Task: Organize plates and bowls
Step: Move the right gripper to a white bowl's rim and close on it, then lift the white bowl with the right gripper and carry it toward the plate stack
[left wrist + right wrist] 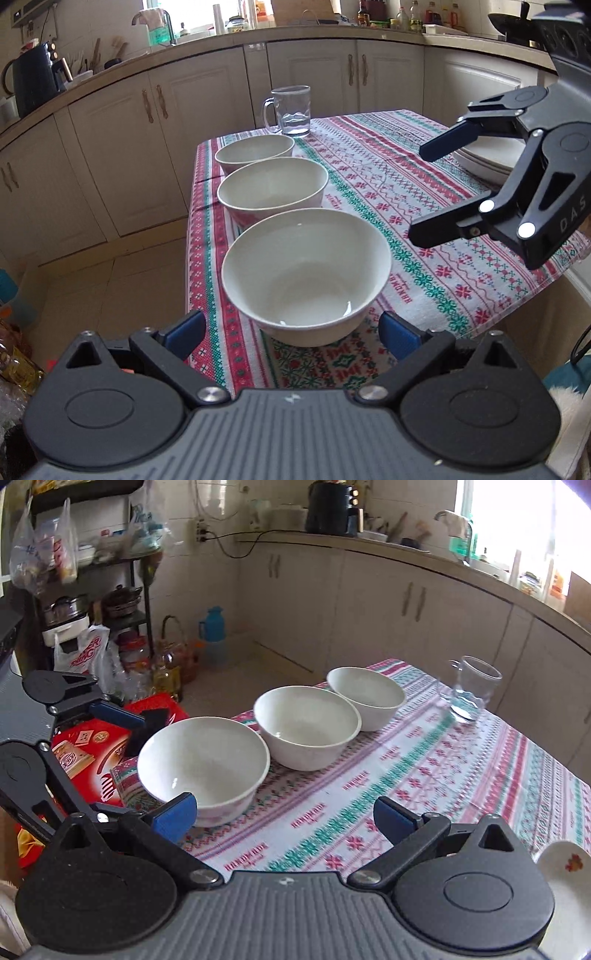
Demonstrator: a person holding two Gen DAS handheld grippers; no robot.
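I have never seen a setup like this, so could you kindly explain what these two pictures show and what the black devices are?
There is no robot here: a person carries a two-fingered tool in each hand, each with a camera looking along its blue-tipped fingers. One picture is from the left hand-held gripper, the other from the right hand-held gripper; each also appears in the other's view. Both are open and hold nothing. On the patterned tablecloth stand three empty white bowls in a row: the nearest bowl, the middle bowl and the far bowl. Beyond them is a glass mug, and to the right a stack of plates.
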